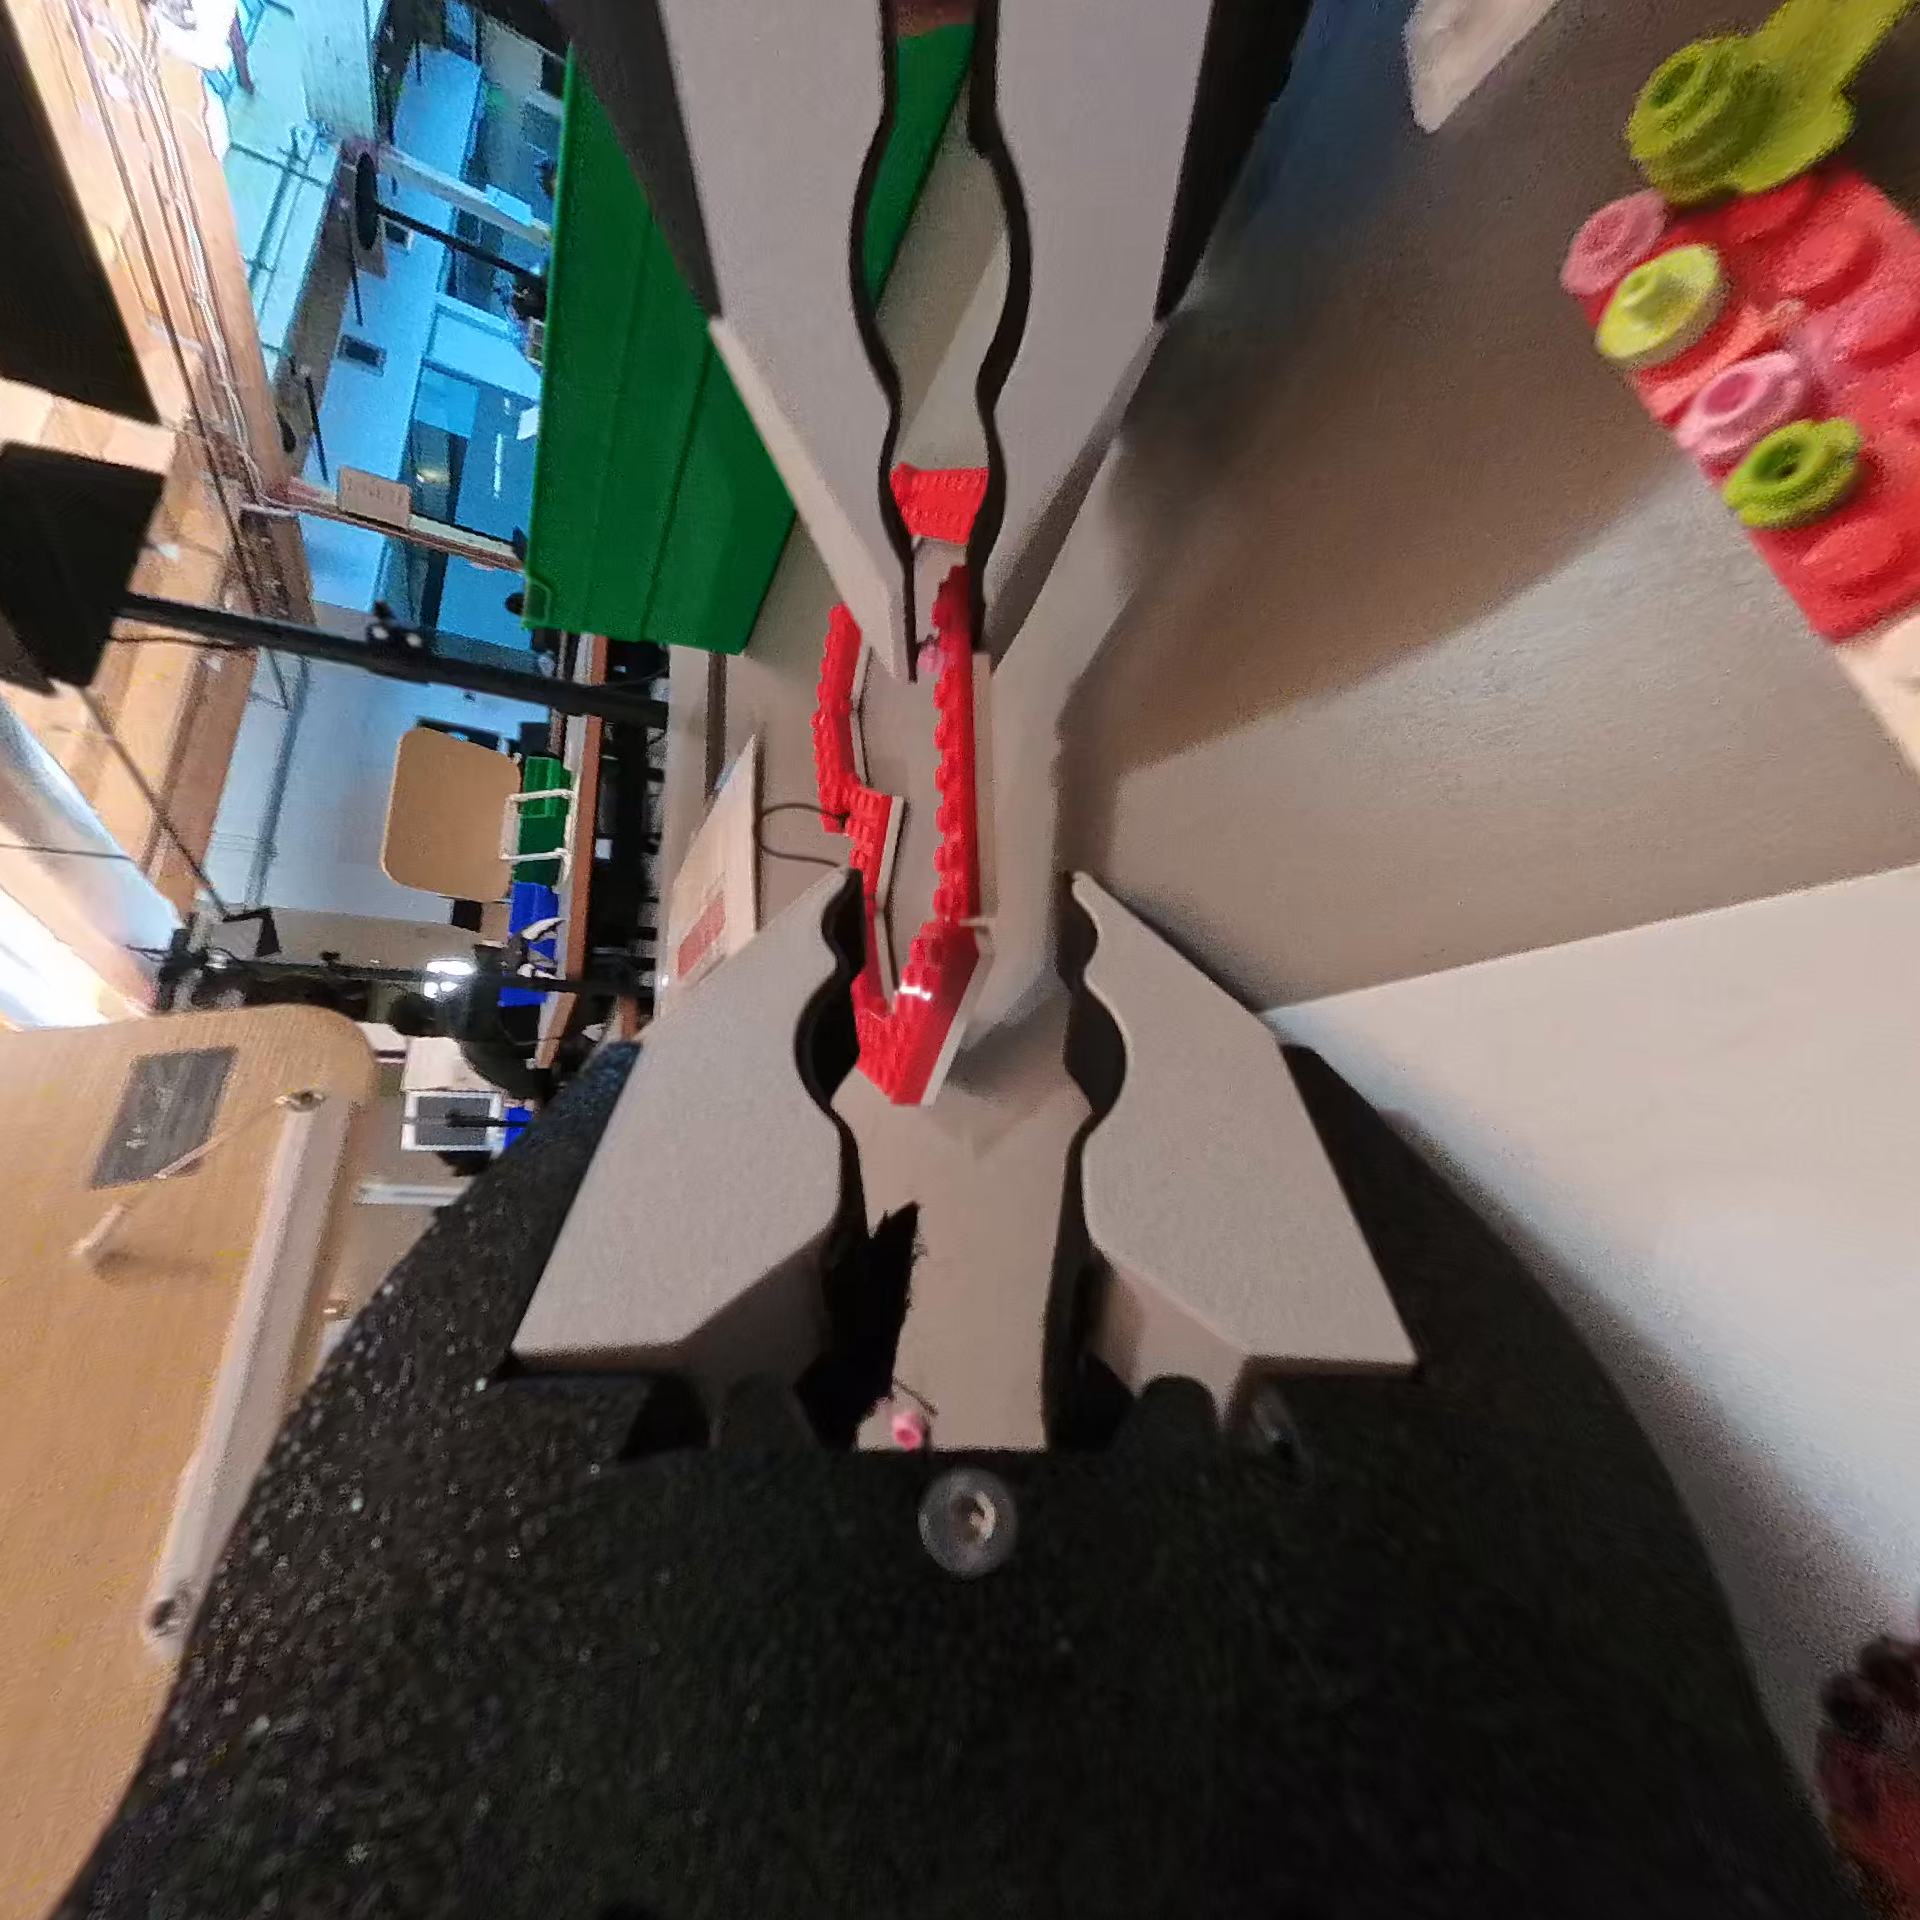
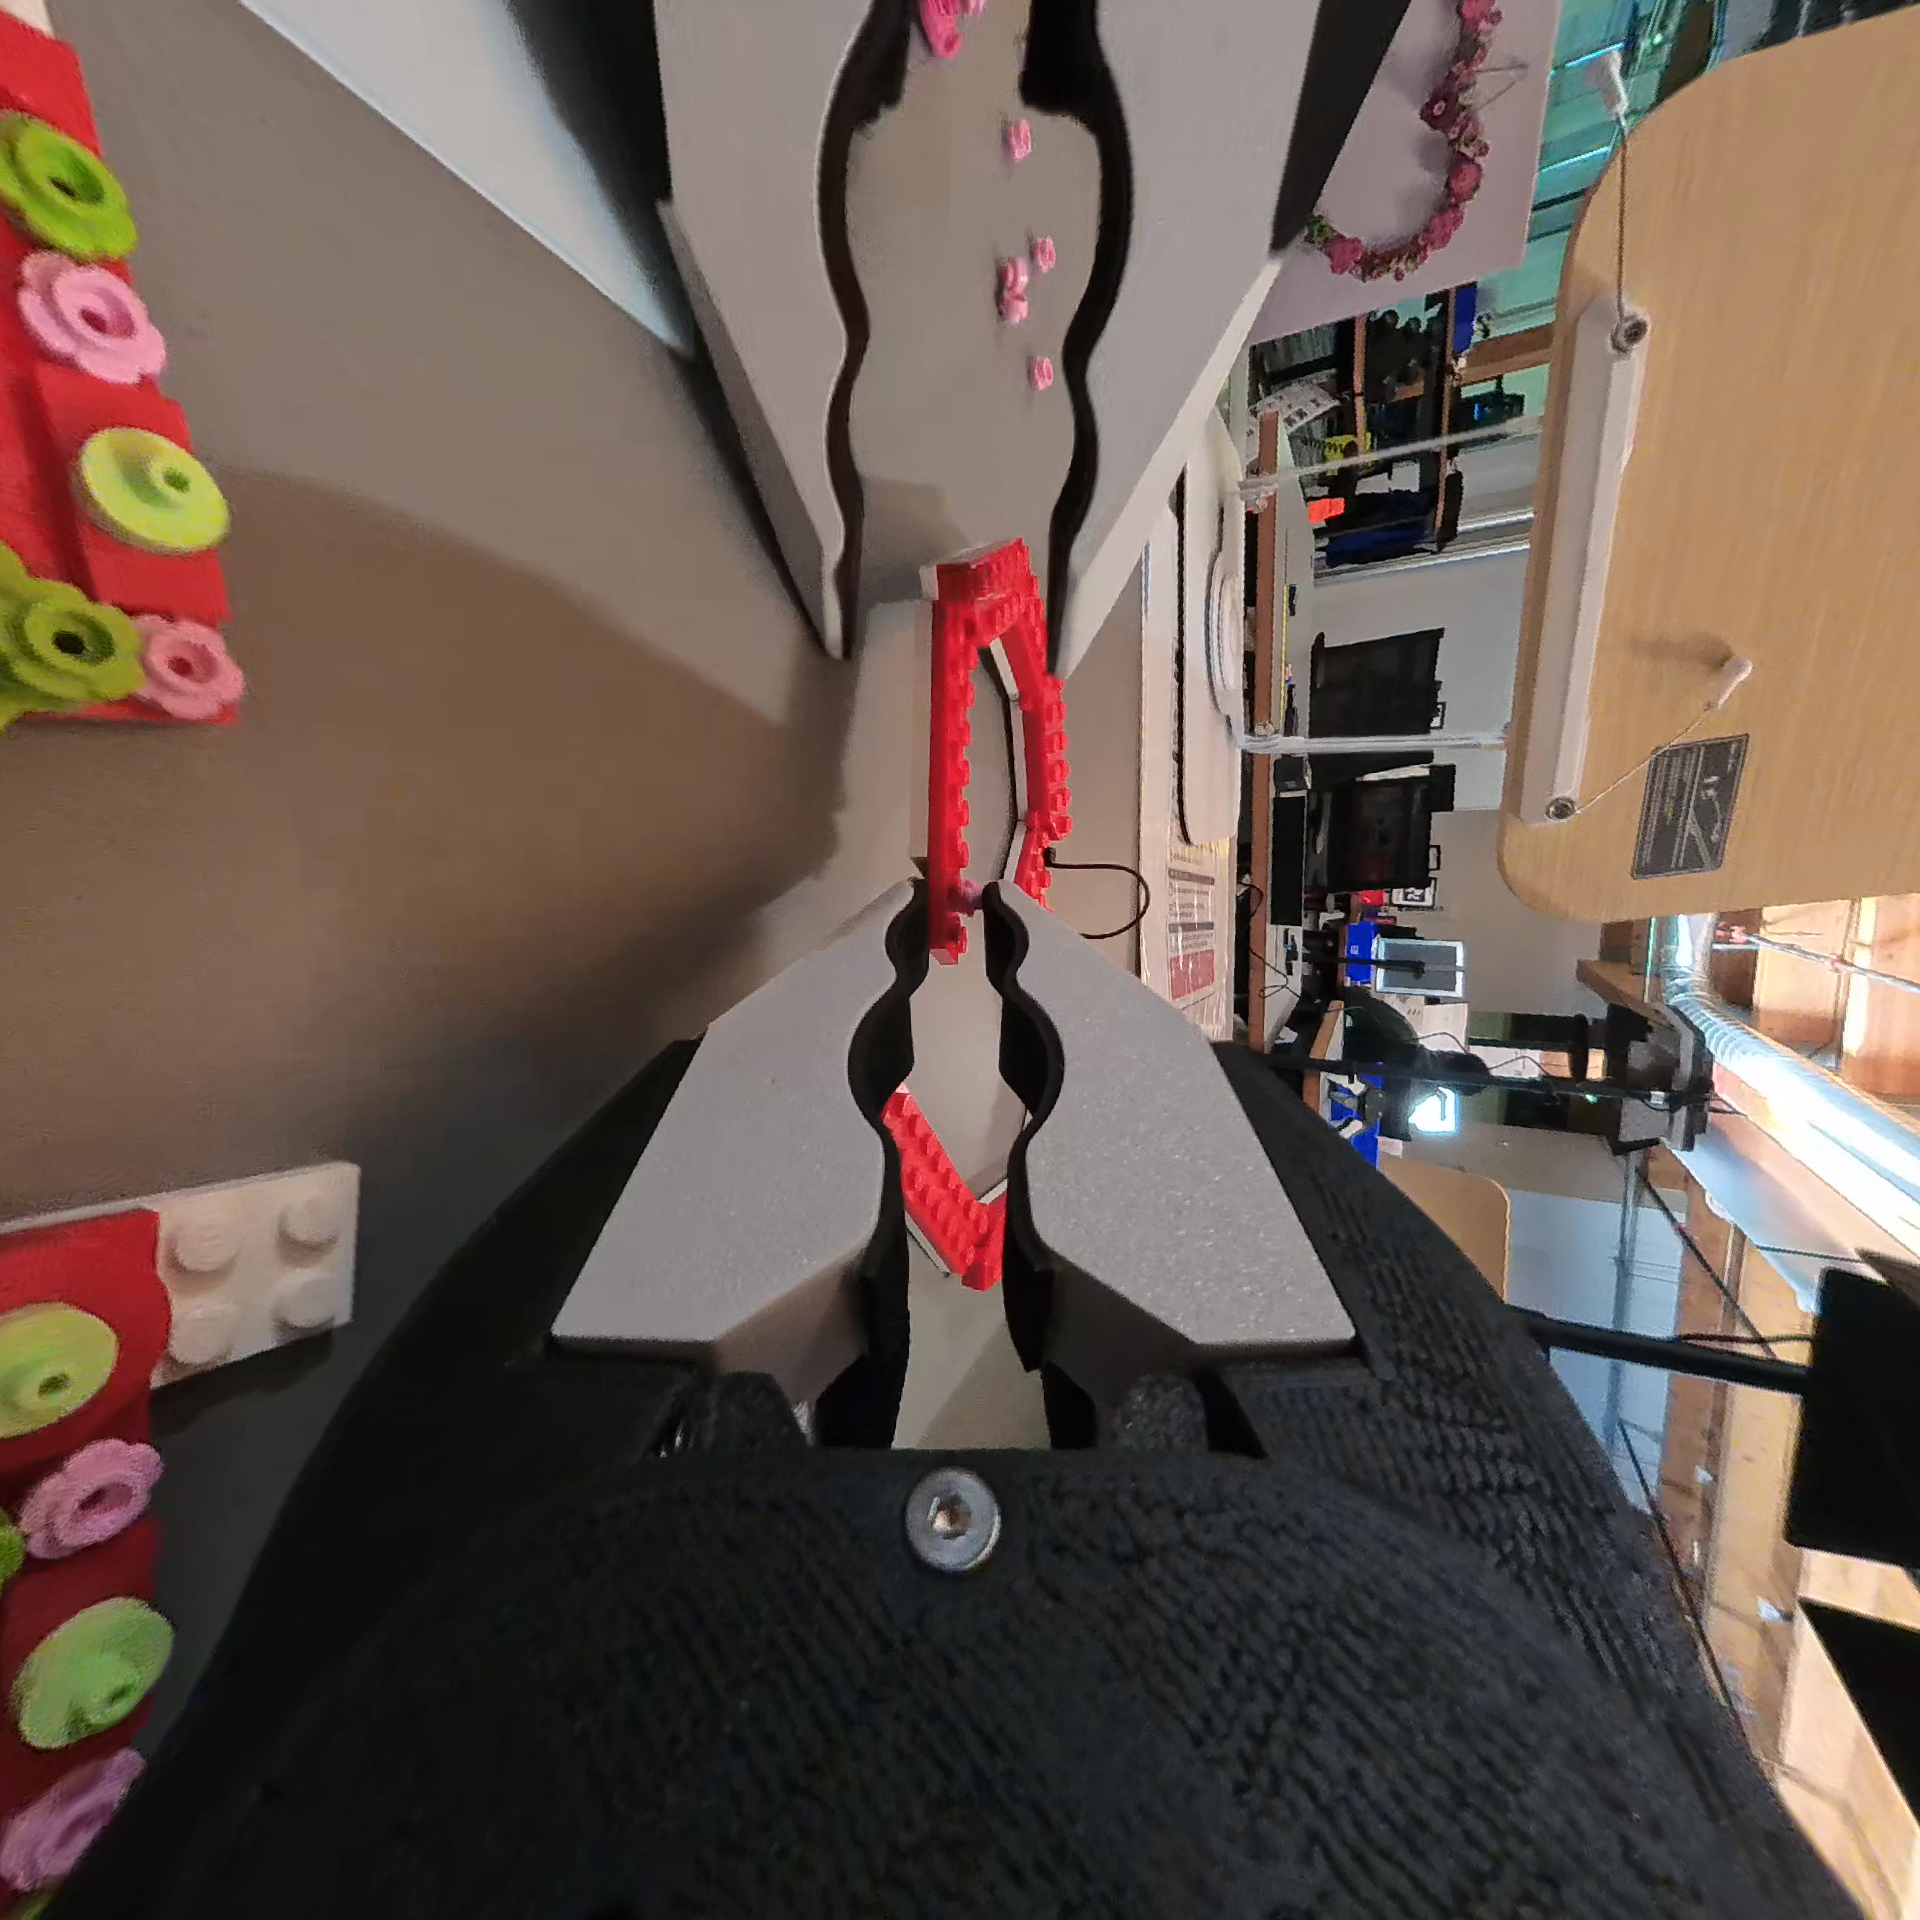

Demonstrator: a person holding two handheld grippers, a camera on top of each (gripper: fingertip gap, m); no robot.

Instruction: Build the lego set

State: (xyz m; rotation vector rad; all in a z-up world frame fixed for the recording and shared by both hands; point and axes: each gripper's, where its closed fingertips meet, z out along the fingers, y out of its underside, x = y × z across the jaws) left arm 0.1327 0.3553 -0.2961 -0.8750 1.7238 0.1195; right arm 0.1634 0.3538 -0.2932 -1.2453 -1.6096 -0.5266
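**Between two grippers: a red ring of plates on the grey table**

Centre frame in both wrist views lies the red Lego ring, a loop of studded plates flat on the grey table. In the left wrist view, the left gripper stands spread, its fingers either side of the ring's near corner without touching it. The right gripper enters from the top, tips nearly together at a small pink stud on the ring's far edge. In the right wrist view its own tips pinch that pink piece; contact is partly hidden by the pads.

Motion blur smears the red brick panel with lime and pink flower pieces, cut off at the frame edge. Loose pink studs lie between the far fingers. A white 2x3 brick sits at lower left. Bare table opens beside the ring. A green baseplate lies beyond. Labels on the wooden chair are too small to make out.
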